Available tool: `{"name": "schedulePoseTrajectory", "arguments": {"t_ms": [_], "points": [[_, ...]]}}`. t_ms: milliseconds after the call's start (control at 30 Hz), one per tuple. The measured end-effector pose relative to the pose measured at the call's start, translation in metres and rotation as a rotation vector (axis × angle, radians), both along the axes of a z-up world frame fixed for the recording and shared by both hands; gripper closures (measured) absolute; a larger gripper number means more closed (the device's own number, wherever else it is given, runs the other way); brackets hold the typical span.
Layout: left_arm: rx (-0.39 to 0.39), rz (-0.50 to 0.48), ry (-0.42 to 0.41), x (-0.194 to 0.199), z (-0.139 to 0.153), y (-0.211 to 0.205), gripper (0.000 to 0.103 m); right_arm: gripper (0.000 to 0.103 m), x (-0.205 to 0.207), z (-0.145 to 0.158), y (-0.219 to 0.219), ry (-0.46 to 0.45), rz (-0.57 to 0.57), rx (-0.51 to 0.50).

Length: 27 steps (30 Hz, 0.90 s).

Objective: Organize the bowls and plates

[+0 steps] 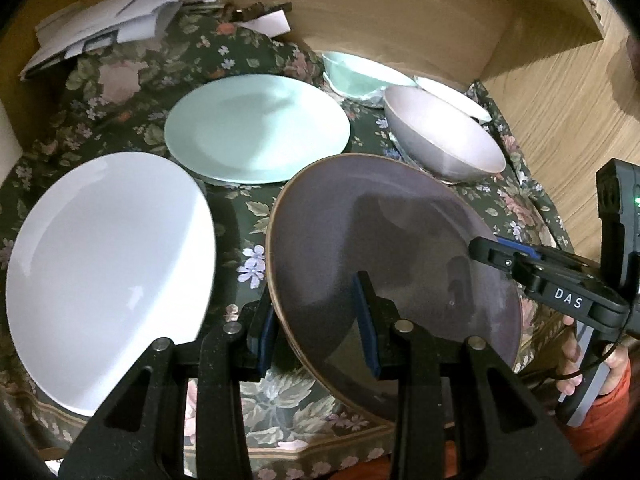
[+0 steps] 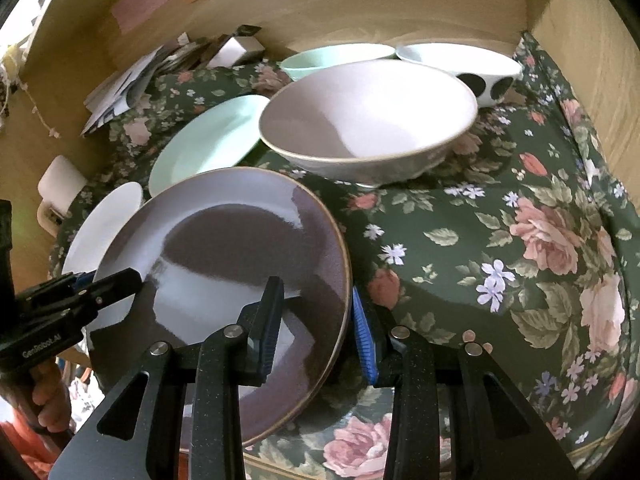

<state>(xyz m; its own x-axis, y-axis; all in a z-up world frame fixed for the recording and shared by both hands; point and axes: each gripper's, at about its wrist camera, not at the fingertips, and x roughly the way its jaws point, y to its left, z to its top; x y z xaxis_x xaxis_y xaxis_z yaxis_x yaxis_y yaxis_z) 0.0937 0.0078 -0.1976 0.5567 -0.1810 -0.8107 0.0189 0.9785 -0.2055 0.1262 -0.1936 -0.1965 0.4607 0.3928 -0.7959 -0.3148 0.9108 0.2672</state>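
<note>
The left hand-held gripper (image 1: 318, 326) straddles the near left rim of a purple plate (image 1: 396, 248), one blue-padded finger under the rim and the other above the plate's face, its fingers closed onto that edge. The right hand-held gripper (image 2: 318, 326) pinches the same purple plate on its right rim, one pad on the upper face and the other outside the edge. The plate sits tilted between the two tools, above a worktop (image 2: 500, 240) covered in a dark green floral cloth. In the left wrist view, the right tool also shows at the plate's far right edge, with a hand (image 1: 576, 364) around its handle. Left of the purple plate lies a white plate (image 1: 108, 276), flat on the cloth. Behind both lies a mint plate (image 1: 256, 128), close to the purple plate's far rim. To the right and further back stands a pale pink bowl (image 2: 368, 120), upright, near the purple plate but apart from it. Behind it are a mint bowl (image 2: 332, 60) and a white bowl with black dots (image 2: 464, 68), side by side against a wooden wall. A loose pile of papers (image 1: 108, 28) lies in the far left corner.
</note>
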Motion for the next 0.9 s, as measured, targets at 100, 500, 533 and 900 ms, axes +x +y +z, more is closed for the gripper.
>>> {"name": "schedulePoseTrajectory", "arguments": {"t_ms": [100,500,533,900], "points": [[-0.009,0.000,0.019,0.006,-0.006,-0.002,0.067,0.072,0.002,-0.002,-0.001,0.004,-0.006,-0.005],[-0.017,0.007,0.038,0.019,-0.015,0.000,0.065,0.070,0.007,-0.006,0.002,-0.012,0.020,-0.041],[-0.013,0.008,0.039,0.018,-0.015,0.000,0.065,0.070,0.007,-0.005,0.002,-0.013,0.025,-0.047],[0.073,0.046,-0.084,0.008,0.015,0.008,0.064,0.062,-0.001,0.014,0.003,-0.060,0.033,-0.057]]}}
